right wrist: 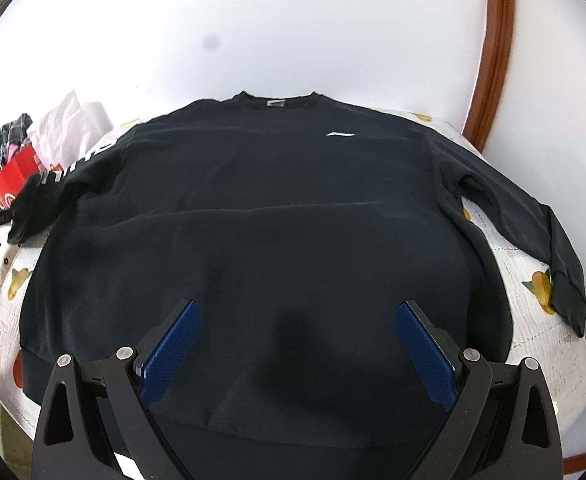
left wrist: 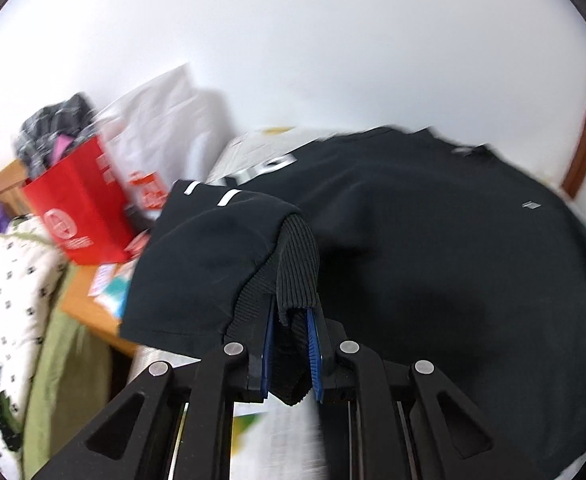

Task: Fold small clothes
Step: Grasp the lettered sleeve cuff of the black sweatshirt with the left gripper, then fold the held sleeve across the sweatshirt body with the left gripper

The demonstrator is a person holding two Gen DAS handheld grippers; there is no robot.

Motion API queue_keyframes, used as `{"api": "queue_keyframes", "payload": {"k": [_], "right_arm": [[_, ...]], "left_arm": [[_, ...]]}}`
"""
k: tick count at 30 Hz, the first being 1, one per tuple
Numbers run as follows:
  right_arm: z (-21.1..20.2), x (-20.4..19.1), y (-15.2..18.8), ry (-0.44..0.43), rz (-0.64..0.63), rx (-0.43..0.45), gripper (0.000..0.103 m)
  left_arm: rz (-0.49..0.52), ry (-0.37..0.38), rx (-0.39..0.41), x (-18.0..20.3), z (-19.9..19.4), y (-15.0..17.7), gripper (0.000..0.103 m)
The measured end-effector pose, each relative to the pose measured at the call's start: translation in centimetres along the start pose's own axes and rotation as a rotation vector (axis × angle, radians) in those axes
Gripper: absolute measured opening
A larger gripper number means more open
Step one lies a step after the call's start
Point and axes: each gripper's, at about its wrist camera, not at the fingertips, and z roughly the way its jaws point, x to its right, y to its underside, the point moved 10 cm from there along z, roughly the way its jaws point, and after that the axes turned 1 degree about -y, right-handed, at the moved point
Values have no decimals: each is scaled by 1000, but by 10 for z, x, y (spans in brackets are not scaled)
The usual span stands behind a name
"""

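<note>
Left wrist: left gripper (left wrist: 291, 316) pinches one sweatshirt (left wrist: 413, 260) cuff (left wrist: 295, 264).

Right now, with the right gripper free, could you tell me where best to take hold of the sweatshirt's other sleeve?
I'd grip the right sleeve at its ribbed cuff, coming from the right edge. It lies flat and bent beside the sweatshirt, the cuff apart from the body, so the right gripper, open, can likely pinch it alone.

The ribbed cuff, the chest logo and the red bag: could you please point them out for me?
ribbed cuff (left wrist: 295, 264), left wrist view, ribbing above the fingers.
chest logo (right wrist: 339, 134), right wrist view, white mark's middle.
red bag (left wrist: 79, 210), left wrist view, front face.
</note>
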Motion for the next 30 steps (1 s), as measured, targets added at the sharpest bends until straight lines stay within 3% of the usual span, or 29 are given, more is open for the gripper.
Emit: {"api": "queue_keyframes", "payload": {"k": [10, 19, 25, 28, 30], "right_arm": [[0, 61, 3, 21, 82, 8, 97], [6, 92, 19, 61, 115, -25, 97], [15, 95, 22, 80, 113, -55, 97], [17, 85, 13, 69, 92, -52, 97], [19, 75, 3, 44, 76, -46, 97]], "left_arm": [[102, 210, 41, 148, -4, -45, 14], [170, 390, -1, 258, 9, -48, 14], [152, 467, -49, 279, 8, -41, 18], [146, 482, -62, 266, 6, -40, 29], [139, 446, -42, 247, 4, -44, 38]]}}
